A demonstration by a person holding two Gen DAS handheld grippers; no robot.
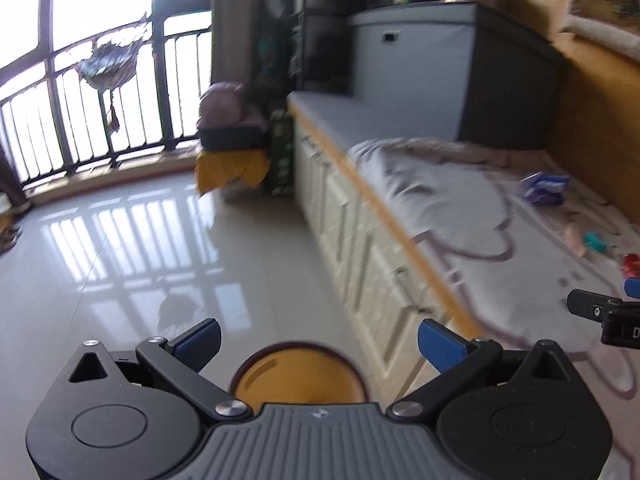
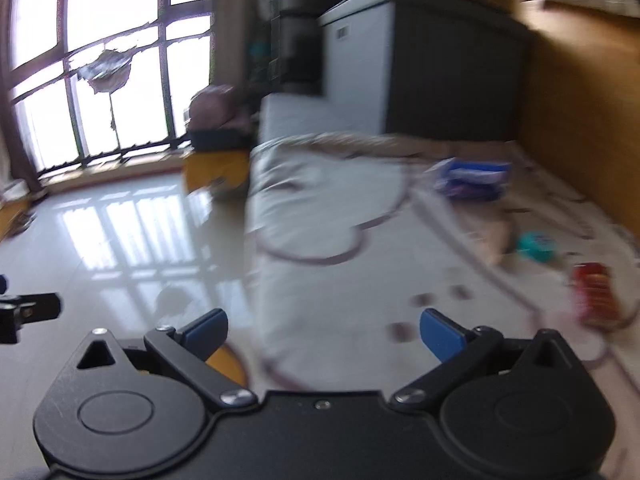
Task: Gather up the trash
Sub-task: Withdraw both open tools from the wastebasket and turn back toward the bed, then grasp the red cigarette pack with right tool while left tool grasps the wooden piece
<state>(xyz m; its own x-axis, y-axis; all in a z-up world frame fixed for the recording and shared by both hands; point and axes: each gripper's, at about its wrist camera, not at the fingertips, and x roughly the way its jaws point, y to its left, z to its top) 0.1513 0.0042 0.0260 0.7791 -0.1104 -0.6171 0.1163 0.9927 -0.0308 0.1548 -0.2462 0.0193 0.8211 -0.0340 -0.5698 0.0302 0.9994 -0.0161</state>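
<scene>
Trash lies on a pale patterned mat [image 2: 340, 280] on a raised platform: a blue-and-white wrapper [image 2: 472, 180], a teal piece [image 2: 536, 245], a red packet [image 2: 596, 296] and a beige scrap [image 2: 496, 236]. They also show in the left wrist view: the blue wrapper [image 1: 544, 188], teal piece [image 1: 594, 240], red packet [image 1: 632, 264]. My left gripper [image 1: 318, 344] is open and empty above a round yellow bin [image 1: 298, 376] on the floor. My right gripper [image 2: 324, 338] is open and empty over the mat's near edge, short of the trash.
The platform has white drawer fronts [image 1: 360, 248] with a wooden edge. A grey-and-black storage box [image 1: 452, 72] stands at its far end. A glossy tiled floor [image 1: 120, 248] runs to a railed window [image 1: 100, 80]. A wooden wall [image 2: 580, 100] bounds the right.
</scene>
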